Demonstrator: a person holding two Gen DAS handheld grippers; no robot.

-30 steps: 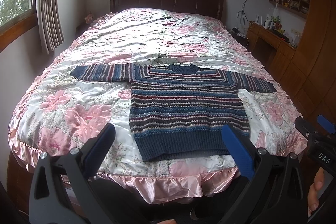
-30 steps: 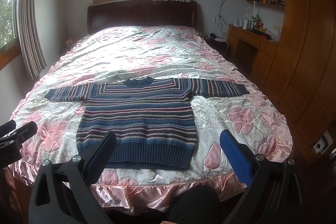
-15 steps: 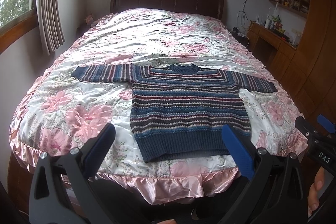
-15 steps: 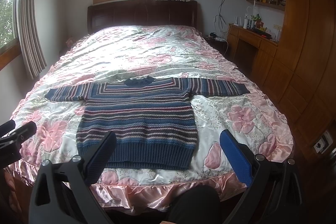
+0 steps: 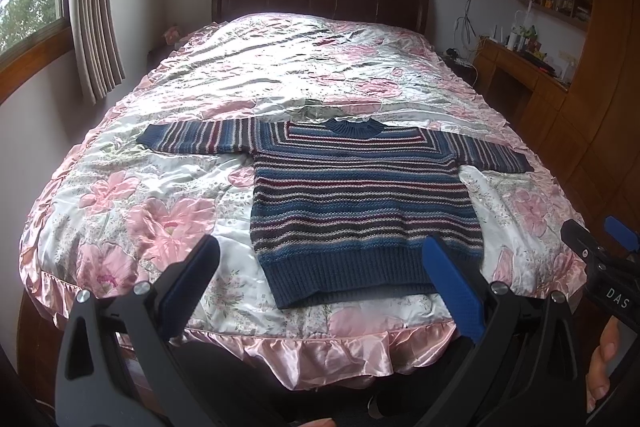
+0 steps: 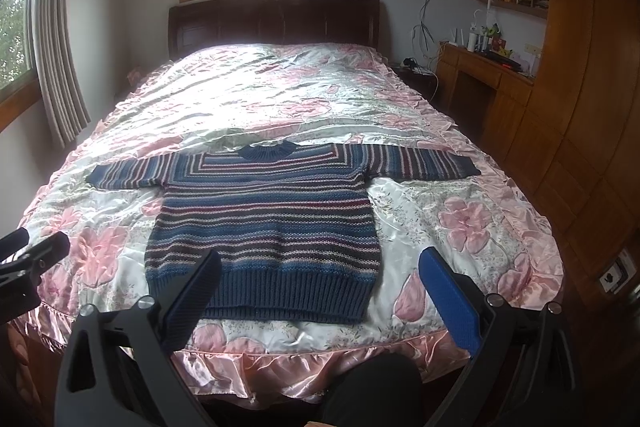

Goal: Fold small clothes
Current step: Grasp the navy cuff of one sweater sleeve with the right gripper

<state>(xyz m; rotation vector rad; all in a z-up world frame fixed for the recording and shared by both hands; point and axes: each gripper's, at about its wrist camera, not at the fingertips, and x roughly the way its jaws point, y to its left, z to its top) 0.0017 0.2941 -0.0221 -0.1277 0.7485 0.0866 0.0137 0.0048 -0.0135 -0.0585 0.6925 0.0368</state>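
Observation:
A small striped knit sweater (image 5: 360, 195) (image 6: 268, 223) in blue, maroon and white lies flat on the bed, both sleeves stretched out sideways and the ribbed hem toward me. My left gripper (image 5: 320, 271) hovers open over the bed's near edge, in front of the hem and holding nothing. My right gripper (image 6: 320, 279) is open too, at about the same height near the hem's right half. In the left wrist view the right gripper (image 5: 600, 267) shows at the right edge; in the right wrist view the left gripper (image 6: 28, 263) shows at the left edge.
The bed carries a shiny pink floral bedspread (image 5: 168, 211) (image 6: 460, 223) with a ruffled edge (image 5: 320, 351). A dark wooden headboard (image 6: 272, 23) stands at the far end. Wooden cabinets and a cluttered desk (image 6: 492, 67) line the right side. Curtained windows (image 5: 92, 3) are on the left.
Both views have crept slightly forward and upward toward the sweater. The sweater lies as before and both grippers stay open.

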